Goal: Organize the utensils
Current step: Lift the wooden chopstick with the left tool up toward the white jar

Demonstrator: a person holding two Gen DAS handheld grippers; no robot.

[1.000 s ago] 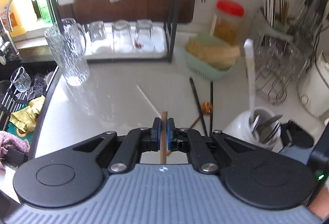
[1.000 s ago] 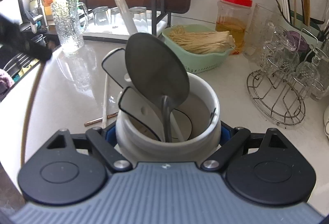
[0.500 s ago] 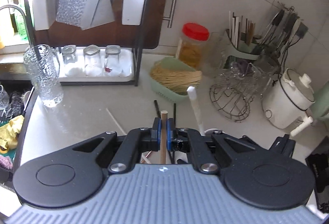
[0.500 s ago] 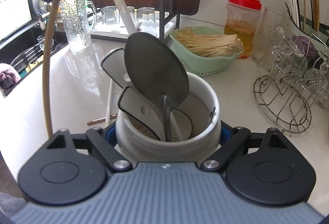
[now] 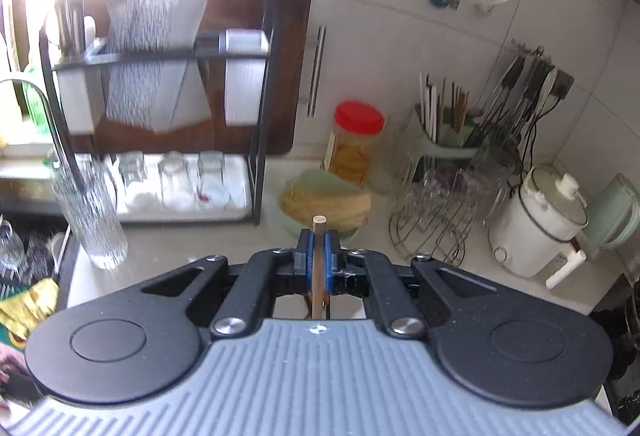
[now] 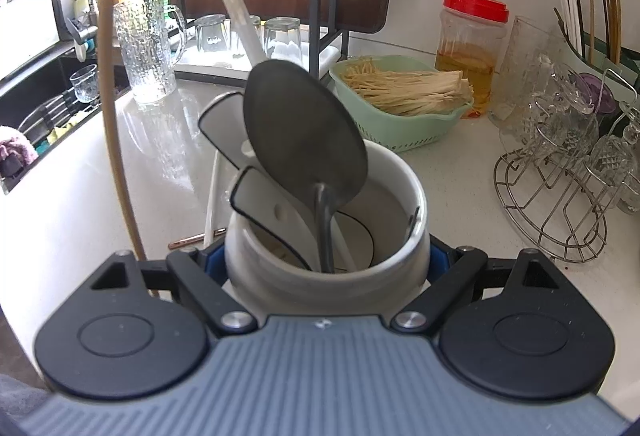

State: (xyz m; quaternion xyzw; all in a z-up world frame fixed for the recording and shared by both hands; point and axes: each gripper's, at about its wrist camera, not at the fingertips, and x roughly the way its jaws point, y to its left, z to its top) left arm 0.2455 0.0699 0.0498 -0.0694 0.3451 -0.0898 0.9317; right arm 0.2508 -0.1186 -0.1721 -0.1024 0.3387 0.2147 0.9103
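From the left wrist, the left gripper (image 5: 318, 256) has its blue pads pinched tight on a thin wooden stick (image 5: 319, 268), whose blunt tip pokes up just past them. Beyond it lie a pale stone countertop (image 5: 192, 248), a green basket of dried noodles (image 5: 324, 201), a red-lidded jar (image 5: 354, 139) behind the basket, and a black dish rack (image 5: 160, 107) left of it. A white rice cooker (image 5: 536, 224) stands far right of the basket.

From the right wrist, the right gripper (image 6: 326, 264) clamps a white ceramic utensil holder (image 6: 324, 268) by both sides. A metal ladle (image 6: 304, 139) and flat spatulas (image 6: 260, 195) stand in it. The long wooden stick (image 6: 110, 83) hangs left of the holder; a white chopstick (image 6: 211, 195) lies on the counter behind it.
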